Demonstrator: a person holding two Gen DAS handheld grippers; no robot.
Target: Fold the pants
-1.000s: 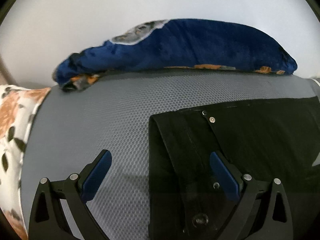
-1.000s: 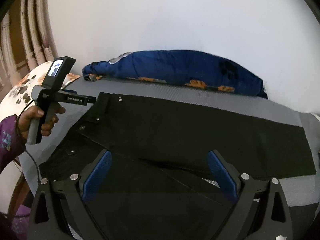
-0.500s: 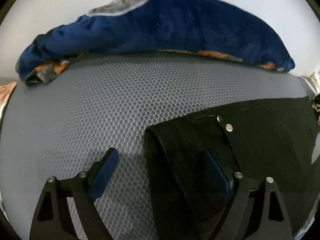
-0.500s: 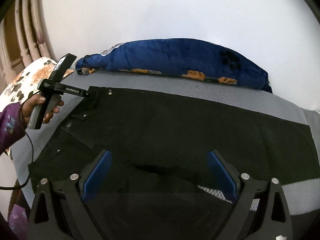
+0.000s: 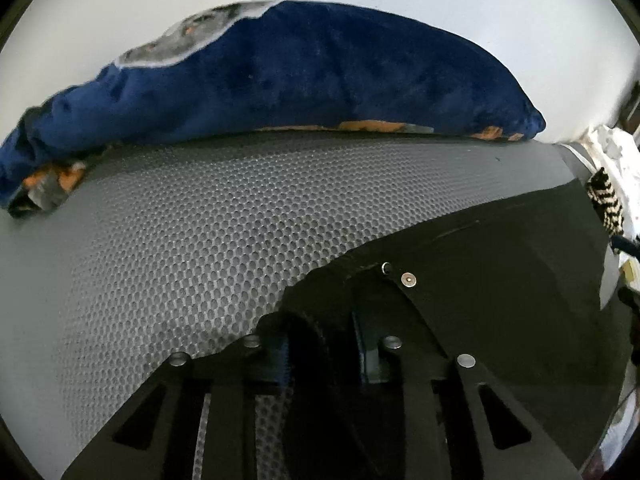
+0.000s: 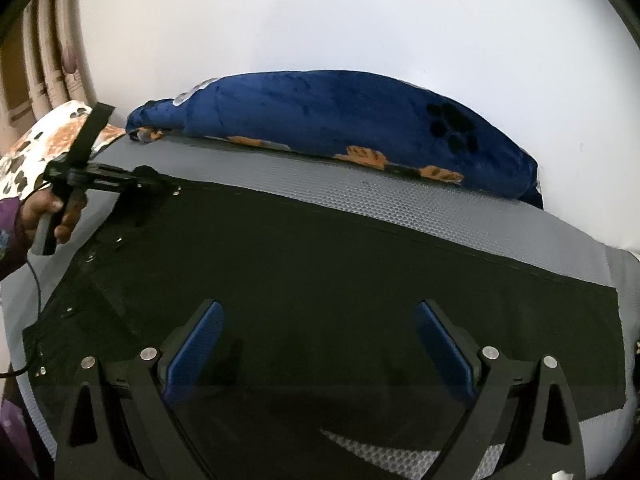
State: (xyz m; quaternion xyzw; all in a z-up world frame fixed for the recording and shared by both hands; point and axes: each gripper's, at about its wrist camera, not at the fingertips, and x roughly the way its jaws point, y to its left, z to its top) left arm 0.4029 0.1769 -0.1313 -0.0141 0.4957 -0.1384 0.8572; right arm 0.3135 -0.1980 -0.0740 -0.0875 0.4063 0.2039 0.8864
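Observation:
Black pants point(image 6: 340, 260) lie flat and folded lengthwise on a grey mesh mattress point(image 6: 520, 248), waistband to the left, leg hems to the right. My left gripper point(image 5: 324, 340) is at the waistband's far corner; its jaws are closing, with a bunched fold of the black pants point(image 5: 500, 300) pinched between the blue pads. The right wrist view shows that left gripper point(image 6: 156, 184) in a person's hand point(image 6: 44, 212). My right gripper point(image 6: 318, 312) hangs open over the middle of the legs, nothing between its fingers.
A rolled blue plush blanket point(image 6: 360, 120) with paw prints lies along the mattress's far edge against a white wall. A floral pillow point(image 6: 40, 140) sits at the left end. White and striped cloth point(image 5: 608, 200) lies past the right end. Bare grey mattress point(image 5: 180, 240) stretches left of the waistband.
The left jaws went from wide open to closed on the waistband corner, gathering fabric between them. The right gripper moved forward and lower over the pants, still open.

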